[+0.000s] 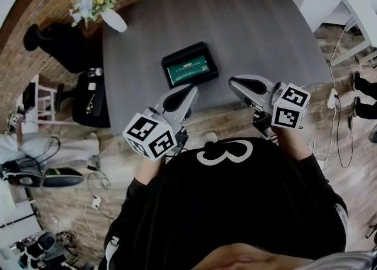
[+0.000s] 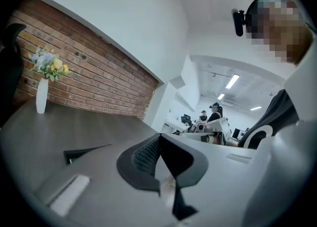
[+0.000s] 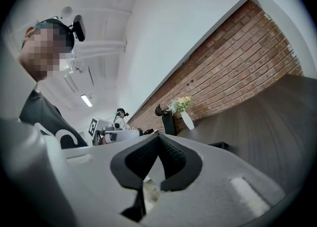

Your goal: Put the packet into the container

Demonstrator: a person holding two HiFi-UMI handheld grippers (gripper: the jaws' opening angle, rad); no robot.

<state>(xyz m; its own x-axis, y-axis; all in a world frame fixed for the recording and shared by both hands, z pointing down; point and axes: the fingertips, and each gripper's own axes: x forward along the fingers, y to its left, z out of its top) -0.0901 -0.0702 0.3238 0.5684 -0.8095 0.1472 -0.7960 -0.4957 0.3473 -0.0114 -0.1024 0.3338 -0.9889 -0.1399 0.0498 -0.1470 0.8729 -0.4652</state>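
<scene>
A black container [image 1: 207,51] sits on the grey table [image 1: 253,27], a little in from its near edge. Inside it lies a green packet [image 1: 188,69]. My left gripper [image 1: 192,89] hovers just in front of the container, over the table's near edge, tips pointing at it; its jaws are shut with nothing between them. My right gripper [image 1: 232,81] is held to the container's right, also shut and empty. In the left gripper view the shut left gripper [image 2: 159,140] shows with the container [image 2: 81,152] low at left. The right gripper view shows the shut right gripper [image 3: 158,140].
A white vase of flowers [image 1: 112,20] stands at the table's far left corner, with a black chair [image 1: 62,43] beyond it. Cables and gear lie on the wooden floor [image 1: 70,204] at left. Other people work at desks far behind [image 2: 214,114].
</scene>
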